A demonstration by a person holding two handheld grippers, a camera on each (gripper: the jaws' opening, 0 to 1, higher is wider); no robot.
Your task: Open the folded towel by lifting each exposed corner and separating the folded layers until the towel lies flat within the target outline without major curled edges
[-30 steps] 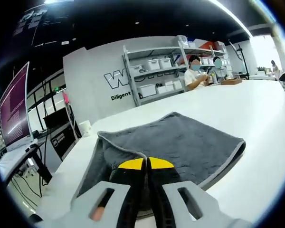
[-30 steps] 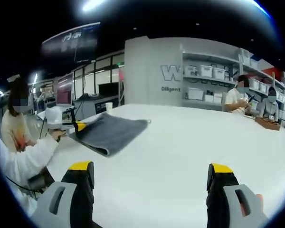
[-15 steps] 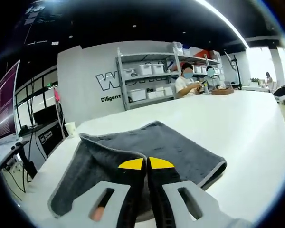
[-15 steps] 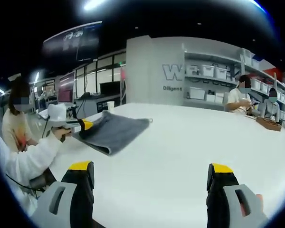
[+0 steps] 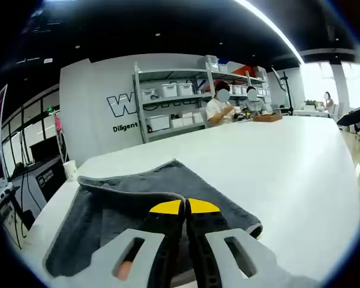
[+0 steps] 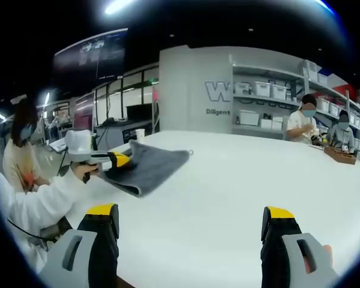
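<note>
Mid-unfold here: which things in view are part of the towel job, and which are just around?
Part of the job:
- grey towel, still folded on the white table
- left gripper, shut on the towel's layer
- right gripper, open, off the towel

Just around:
- paper cup
- shelving with bins
- seated people at the table's far end

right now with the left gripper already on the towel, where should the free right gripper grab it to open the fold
Probably the towel's top-layer corner nearest the right gripper, coming in low across the bare table. The left gripper is pinching the opposite end, lifting it. The near edge shows stacked layers, so nip just the upper one; its jaws stand wide open and clear.
</note>
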